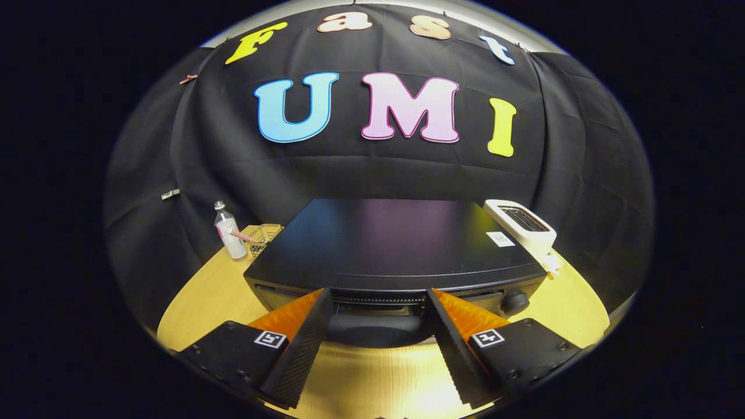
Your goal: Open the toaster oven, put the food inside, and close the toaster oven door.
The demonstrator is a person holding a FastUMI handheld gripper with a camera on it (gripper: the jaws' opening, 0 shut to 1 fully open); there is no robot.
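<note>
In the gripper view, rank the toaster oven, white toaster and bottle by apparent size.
1. Toaster oven, largest, just ahead of the open gripper.
2. White toaster.
3. Bottle, smallest, though it looks near the toaster's size, so that order is unsure.

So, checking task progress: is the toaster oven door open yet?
No, the toaster oven door is closed, its handle between the open gripper's fingers.
</note>
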